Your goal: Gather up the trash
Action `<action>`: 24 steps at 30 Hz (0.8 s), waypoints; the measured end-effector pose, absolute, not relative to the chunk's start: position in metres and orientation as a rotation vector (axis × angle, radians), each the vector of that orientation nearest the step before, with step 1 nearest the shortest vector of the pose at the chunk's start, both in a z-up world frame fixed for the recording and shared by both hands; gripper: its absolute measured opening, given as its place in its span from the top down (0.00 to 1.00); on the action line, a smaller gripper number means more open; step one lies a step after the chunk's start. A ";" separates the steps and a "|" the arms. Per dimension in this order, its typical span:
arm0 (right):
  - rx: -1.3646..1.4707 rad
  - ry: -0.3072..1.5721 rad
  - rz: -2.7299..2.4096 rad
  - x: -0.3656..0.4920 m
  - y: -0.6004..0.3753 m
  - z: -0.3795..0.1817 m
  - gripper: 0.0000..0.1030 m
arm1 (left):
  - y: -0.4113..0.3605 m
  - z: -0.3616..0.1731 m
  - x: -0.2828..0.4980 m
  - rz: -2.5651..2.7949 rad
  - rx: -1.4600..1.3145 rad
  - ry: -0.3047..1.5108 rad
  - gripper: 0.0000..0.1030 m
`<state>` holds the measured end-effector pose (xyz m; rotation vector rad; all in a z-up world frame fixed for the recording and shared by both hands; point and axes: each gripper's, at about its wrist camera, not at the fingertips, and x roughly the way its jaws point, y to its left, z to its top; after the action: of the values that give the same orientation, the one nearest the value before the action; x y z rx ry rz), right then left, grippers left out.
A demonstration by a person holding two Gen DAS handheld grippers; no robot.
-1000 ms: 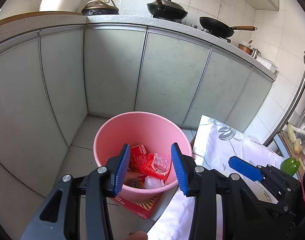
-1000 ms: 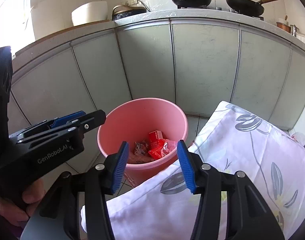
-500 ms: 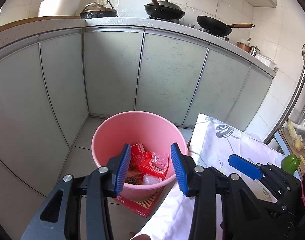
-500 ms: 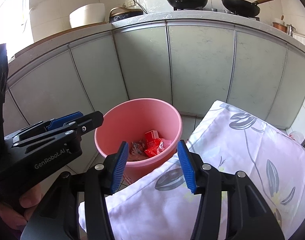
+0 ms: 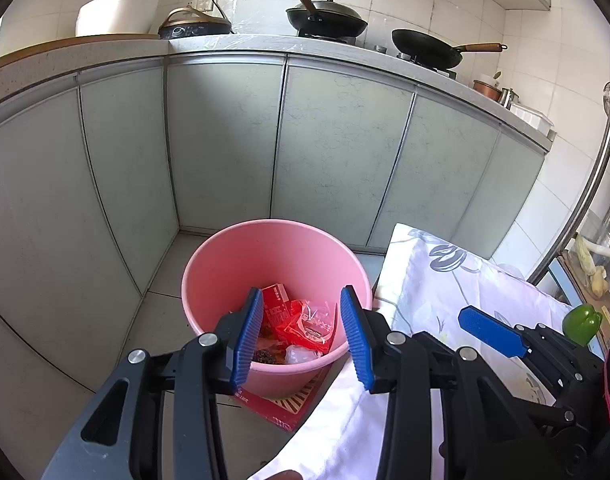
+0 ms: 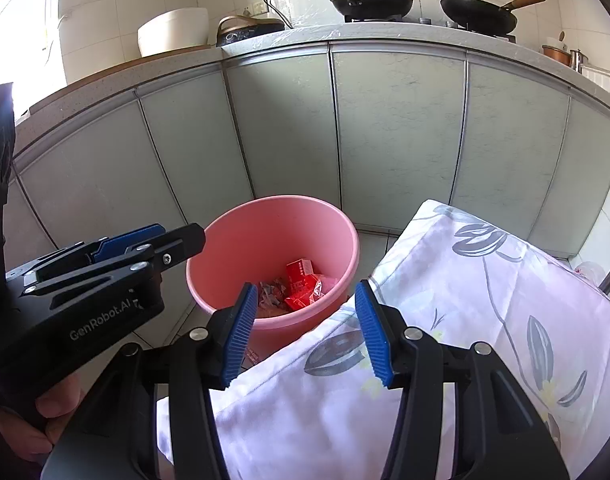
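From the left wrist, the left gripper (image 5: 301,330), jaws closing on nothing, has barely shifted above the pink bucket (image 5: 209,276) holding the red wrappers (image 5: 301,320); from the right wrist, the right gripper (image 6: 307,330) stays apart and empty, so collection looks done.

Item count:
- Pink bucket (image 5: 225,272): one, on the floor.
- Red wrappers and cartons in the bucket (image 5: 301,322): several; exact number cannot be told.
- Black pans (image 5: 325,18) on the far bench (image 5: 265,42): two.
- White basin (image 5: 117,14): one, far left.
- Green pepper (image 5: 583,320): one, right.
- Flowered cloth (image 6: 485,300): one.
- Tools: two, the left tool (image 5: 301,336) and the right tool (image 6: 301,334).
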<state>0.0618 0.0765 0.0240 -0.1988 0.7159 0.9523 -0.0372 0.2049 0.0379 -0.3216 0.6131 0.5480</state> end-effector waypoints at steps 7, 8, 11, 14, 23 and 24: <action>-0.199 0.714 0.951 0.062 0.076 0.024 0.50 | 0.201 0.036 -0.038 0.549 -0.318 0.616 0.61; -0.199 0.713 0.951 0.062 0.075 0.025 0.50 | 0.201 0.036 -0.038 0.549 -0.317 0.616 0.61; -0.198 0.713 0.951 0.062 0.075 0.025 0.50 | 0.200 0.036 -0.038 0.547 -0.315 0.619 0.61; -0.198 0.713 0.951 0.062 0.074 0.025 0.50 | 0.199 0.036 -0.038 0.546 -0.314 0.620 0.61; -0.197 0.712 0.950 0.064 0.072 0.026 0.50 | 0.198 0.036 -0.038 0.545 -0.312 0.621 0.62; -0.197 0.712 0.950 0.063 0.072 0.026 0.50 | 0.198 0.036 -0.038 0.546 -0.312 0.621 0.62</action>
<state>0.0634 0.0722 0.0259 -0.1966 0.7119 0.9500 -0.0380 0.1983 0.0362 -0.3115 0.6211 0.5456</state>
